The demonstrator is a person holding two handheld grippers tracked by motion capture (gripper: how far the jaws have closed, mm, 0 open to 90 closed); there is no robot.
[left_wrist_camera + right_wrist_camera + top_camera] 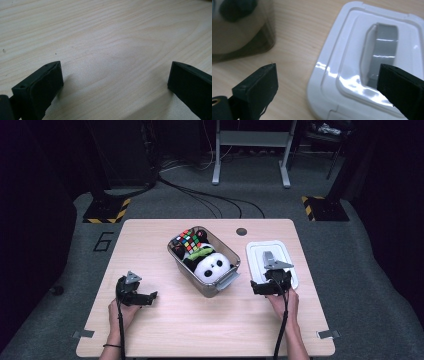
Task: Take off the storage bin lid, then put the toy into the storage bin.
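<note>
Right, the white lid (272, 262) lies flat on the table (200, 320), just beside the clear bin (204, 260) on its right, grey handle (384, 47) up in the middle recess. Your right gripper (270, 282) sits at the lid's near edge with its jaws spread wide. In the right gripper view one jaw is over bare wood between lid and bin, the other over the lid near the handle. The jaws straddle the lid's corner, nothing clamped; I cannot tell whether either pad actually touches the plastic.

The bin stands at an angle to the lid, uncovered, with a grey latch at its near end. Inside it: a panda plush (212, 265) at the end nearer the lid, a Rubik's cube (189, 240) at the far end, something green between them.

Your left gripper (145, 297) is on the other side of the bin from the lid, well apart from both, low over bare wood. Its jaws are wide open too, holding nothing; in the left gripper view the tips look to be on or just off the tabletop.
</note>
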